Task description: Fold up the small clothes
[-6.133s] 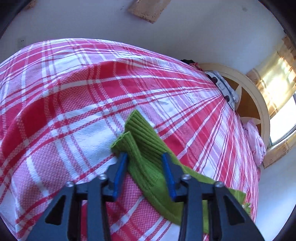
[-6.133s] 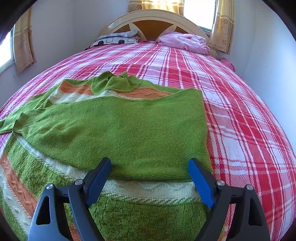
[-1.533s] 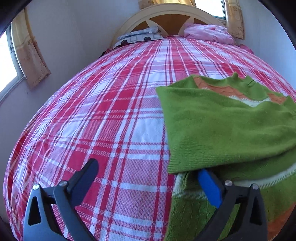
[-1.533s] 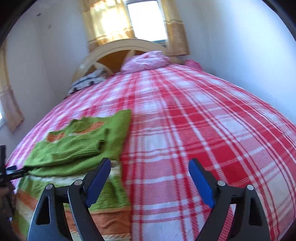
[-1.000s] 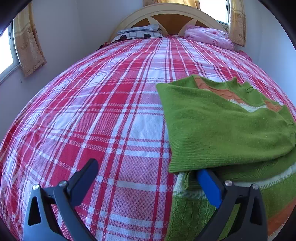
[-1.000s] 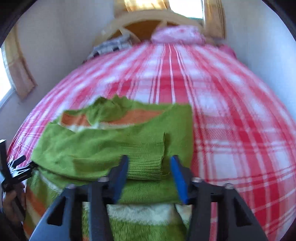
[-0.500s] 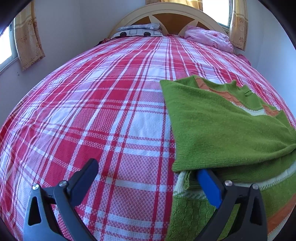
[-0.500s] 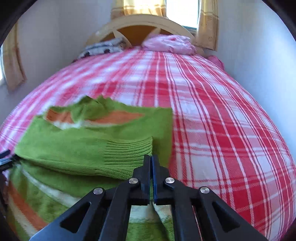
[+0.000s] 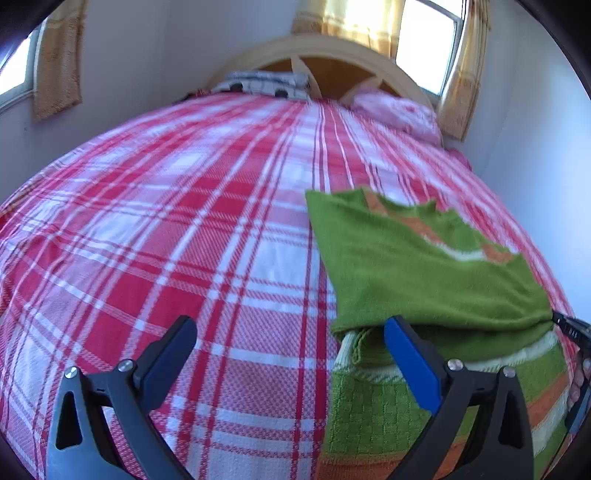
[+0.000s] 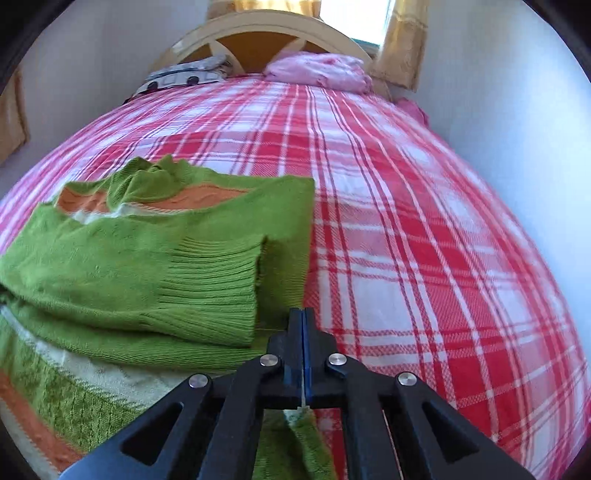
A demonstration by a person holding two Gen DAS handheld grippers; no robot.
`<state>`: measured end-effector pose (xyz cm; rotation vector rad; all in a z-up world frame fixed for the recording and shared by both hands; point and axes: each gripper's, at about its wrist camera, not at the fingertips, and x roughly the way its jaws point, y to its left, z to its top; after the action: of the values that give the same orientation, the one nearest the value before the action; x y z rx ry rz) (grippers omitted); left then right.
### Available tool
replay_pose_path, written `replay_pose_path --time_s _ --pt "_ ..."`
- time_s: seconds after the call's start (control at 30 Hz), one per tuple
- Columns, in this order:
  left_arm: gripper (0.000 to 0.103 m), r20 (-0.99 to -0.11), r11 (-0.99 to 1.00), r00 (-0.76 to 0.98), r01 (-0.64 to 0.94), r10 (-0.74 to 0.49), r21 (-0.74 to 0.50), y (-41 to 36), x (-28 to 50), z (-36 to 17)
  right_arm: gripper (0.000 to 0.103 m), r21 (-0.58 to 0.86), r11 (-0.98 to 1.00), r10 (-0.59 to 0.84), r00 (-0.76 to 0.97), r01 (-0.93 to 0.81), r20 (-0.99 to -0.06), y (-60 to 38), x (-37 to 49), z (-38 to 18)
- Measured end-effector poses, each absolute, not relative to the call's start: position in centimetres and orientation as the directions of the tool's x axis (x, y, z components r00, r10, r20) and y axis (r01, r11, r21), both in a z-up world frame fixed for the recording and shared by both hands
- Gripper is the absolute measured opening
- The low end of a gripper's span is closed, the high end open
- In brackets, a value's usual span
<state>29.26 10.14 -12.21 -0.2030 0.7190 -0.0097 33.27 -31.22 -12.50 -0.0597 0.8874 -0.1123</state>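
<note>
A green knitted sweater (image 9: pixel 424 273) with orange and white bands lies on the red plaid bed (image 9: pixel 184 221), its sleeves folded in over the body. My left gripper (image 9: pixel 288 336) stands open at the sweater's left edge, with its blue right pad over the knit and its left finger over bare bedspread. In the right wrist view the ribbed cuff of the sweater (image 10: pixel 207 288) lies on top. My right gripper (image 10: pixel 303 317) is shut at the sweater's right edge, and a pinch of green and white knit shows between its jaws. The right gripper (image 9: pixel 570 328) also shows at the left wrist view's far right edge.
A cream and wood headboard (image 9: pixel 332 66) stands at the far end, with a pink pillow (image 9: pixel 399 110) and a patterned grey one (image 9: pixel 262 83) in front of it. Walls run close along both sides of the bed. Curtained windows (image 9: pixel 424 33) are behind.
My right gripper has come in over the sweater's right edge and its jaws have gone from wide open to shut on the knit. My left gripper has tilted up a little and stays open.
</note>
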Motion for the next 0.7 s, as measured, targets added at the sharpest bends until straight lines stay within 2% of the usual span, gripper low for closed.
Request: replay_pose_path --time_s 0.07,0.13,0.2,0.23,0.27,0.3,0.43,0.5,0.53,0.57,0.63,0.7 --pt "0.103 -0.626 0.974 0.776 -0.07 -0.082 -0.215 10.6 28.7 -12.0 0.0 -0.094 0.993 -0.116 0.636 0.069 -0.763 -31.2 33.0 -12.0" --pt "0.103 -0.643 0.97 0.761 -0.089 -0.081 -0.228 10.9 29.2 -12.3 0.0 -0.089 0.992 -0.122 0.657 0.084 -0.744 -30.9 32.6 -11.0" --pt "0.103 -0.67 0.966 0.738 -0.108 -0.081 -0.235 11.1 30.0 -12.8 0.008 -0.105 0.992 -0.123 0.687 0.068 -0.716 -29.6 32.6 -9.6" --pt "0.103 -0.683 0.966 0.727 -0.116 -0.075 -0.23 11.1 30.3 -13.0 0.038 -0.098 0.994 -0.098 0.699 0.039 -0.708 -28.7 32.7 -9.2" --pt "0.103 -0.689 0.967 0.721 -0.114 -0.076 -0.227 11.0 30.4 -13.1 0.079 -0.075 0.997 -0.041 0.705 -0.017 -0.708 -27.3 33.1 -8.7" --pt "0.103 -0.695 0.969 0.715 -0.114 -0.074 -0.22 10.8 30.6 -13.2 0.086 -0.055 0.997 0.001 0.708 -0.057 -0.706 -26.3 33.3 -8.5" --pt "0.103 -0.704 0.973 0.707 -0.115 -0.062 -0.2 10.6 30.5 -13.4 0.086 -0.05 0.985 0.078 0.687 -0.164 -0.722 -21.9 34.9 -8.5" --pt "0.103 -0.706 0.974 0.706 -0.114 -0.06 -0.197 10.5 30.5 -13.4 0.077 -0.028 0.979 0.114 0.66 -0.2 -0.743 -20.4 35.9 -9.1" --pt "0.103 -0.707 0.974 0.705 -0.114 -0.059 -0.196 10.5 30.5 -13.5 0.061 -0.007 0.978 0.128 0.626 -0.208 -0.769 -20.0 36.6 -9.9" --pt "0.103 -0.709 0.974 0.703 -0.112 -0.061 -0.195 10.5 30.7 -13.5 0.05 0.007 0.979 0.126 0.587 -0.202 -0.8 -20.0 37.4 -11.0" --pt "0.103 -0.71 0.975 0.701 -0.108 -0.064 -0.195 10.6 30.8 -13.6 0.047 -0.004 0.984 0.096 0.549 -0.177 -0.83 -20.5 38.0 -12.7" --pt "0.103 -0.711 0.976 0.7 -0.104 -0.066 -0.193 10.5 30.9 -13.6 0.047 0.004 0.987 0.095 0.56 -0.161 -0.823 -22.0 37.9 -13.4"
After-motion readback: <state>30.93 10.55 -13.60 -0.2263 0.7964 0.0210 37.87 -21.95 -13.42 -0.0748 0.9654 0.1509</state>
